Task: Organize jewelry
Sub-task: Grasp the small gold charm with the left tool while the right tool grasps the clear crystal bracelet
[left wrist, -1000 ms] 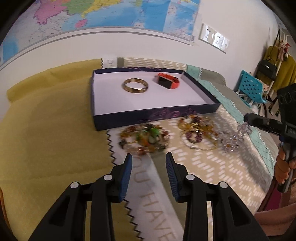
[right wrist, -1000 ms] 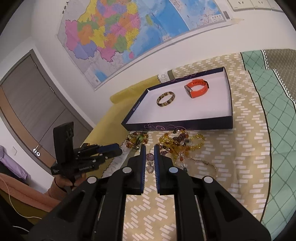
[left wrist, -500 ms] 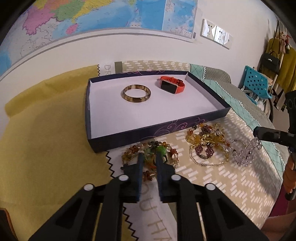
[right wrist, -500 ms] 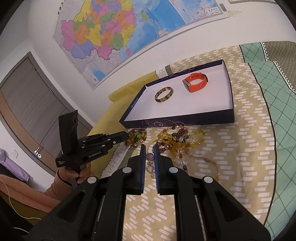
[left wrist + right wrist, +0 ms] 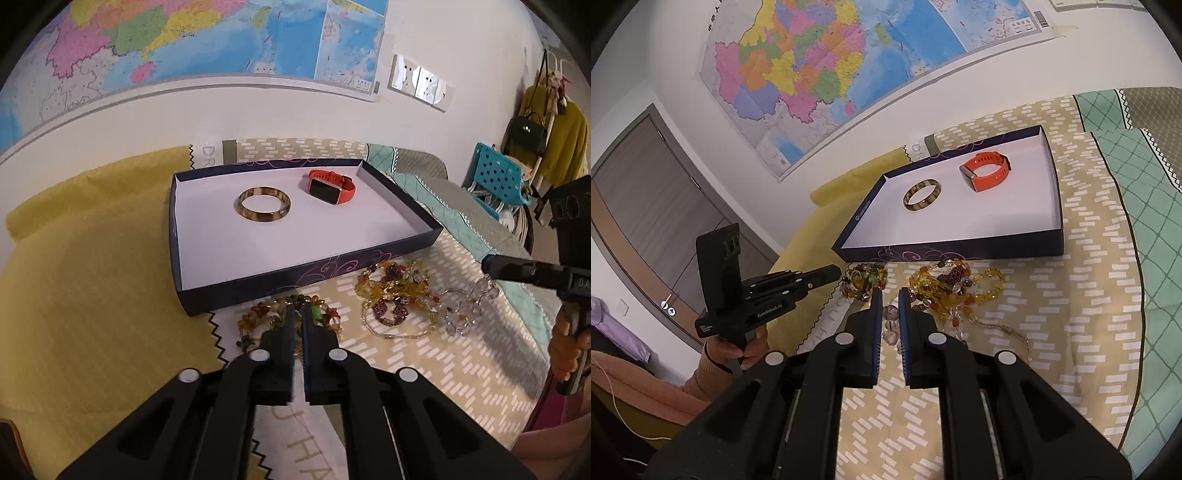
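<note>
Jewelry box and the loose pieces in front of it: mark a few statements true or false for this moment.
1. The box holds a bangle and an orange watch. True.
2. The beaded bracelets lie inside the box. False: the multicoloured bracelet and the amber bead pile lie on the cloth in front of it.
3. The left gripper is at the multicoloured bracelet. True.
4. The right gripper holds the watch. False: clear beads sit between its fingers.

Both grippers are black plastic with silver screw heads; the right gripper (image 5: 888,314) has blue finger pads (image 5: 902,325). Beside the blue chair (image 5: 496,179), the left gripper (image 5: 834,274) shows white lettering. The sleeve (image 5: 646,384) is salmon-pink.
</note>
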Available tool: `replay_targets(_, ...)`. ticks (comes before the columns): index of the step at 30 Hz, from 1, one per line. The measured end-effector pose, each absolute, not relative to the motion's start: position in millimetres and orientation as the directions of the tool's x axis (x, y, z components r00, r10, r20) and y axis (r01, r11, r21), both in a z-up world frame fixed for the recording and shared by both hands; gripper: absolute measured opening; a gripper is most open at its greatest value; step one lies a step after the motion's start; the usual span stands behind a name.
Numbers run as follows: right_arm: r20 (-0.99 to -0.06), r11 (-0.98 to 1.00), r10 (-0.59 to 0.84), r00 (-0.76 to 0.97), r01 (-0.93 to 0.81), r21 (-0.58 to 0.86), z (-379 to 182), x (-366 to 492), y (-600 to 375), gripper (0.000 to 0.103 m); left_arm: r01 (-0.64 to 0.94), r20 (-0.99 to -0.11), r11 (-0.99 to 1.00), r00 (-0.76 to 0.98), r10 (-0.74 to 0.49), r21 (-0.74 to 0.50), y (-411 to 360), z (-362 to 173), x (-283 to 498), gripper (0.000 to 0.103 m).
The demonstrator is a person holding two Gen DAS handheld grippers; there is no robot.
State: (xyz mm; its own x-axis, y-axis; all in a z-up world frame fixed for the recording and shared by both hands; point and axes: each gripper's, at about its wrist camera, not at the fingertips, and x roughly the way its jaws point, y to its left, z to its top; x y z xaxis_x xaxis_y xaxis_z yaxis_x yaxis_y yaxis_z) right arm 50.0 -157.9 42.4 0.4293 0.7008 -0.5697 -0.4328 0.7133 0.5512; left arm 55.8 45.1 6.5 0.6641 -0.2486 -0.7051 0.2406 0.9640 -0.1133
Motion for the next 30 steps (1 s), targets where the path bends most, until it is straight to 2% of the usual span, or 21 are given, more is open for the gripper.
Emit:
replay_targets(2,-0.571,0.713,0.701,0.428,-0.433,0.551,42,50,-157,0.009,0.249,-0.716,0.965,0.658,-0.233,-0.085,41,1,59,0.037)
replay_targets(5,-0.574,0.714,0.700,0.425,-0.429,0.554,40,49,-158,0.009,0.263,-0.734,0.963,0.643,-0.218,-0.055,35,-7,65,0.032)
replay_targets(8,-0.576,0.716,0.698,0.425,-0.423,0.556,38,50,-160,0.009,0.265,-0.751,0.963,0.625,-0.215,-0.055,32,-14,73,0.010)
replay_targets(14,-0.576,0.717,0.697,0.427,-0.419,0.557,38,50,-161,0.009,0.251,-0.745,0.966,0.633,-0.208,-0.057,34,-12,72,0.009)
replay_targets(30,-0.525,0.698,0.716,0.460,-0.463,0.547,71,56,-159,0.009,0.281,-0.633,0.918,0.665,-0.396,-0.279,59,37,52,0.009)
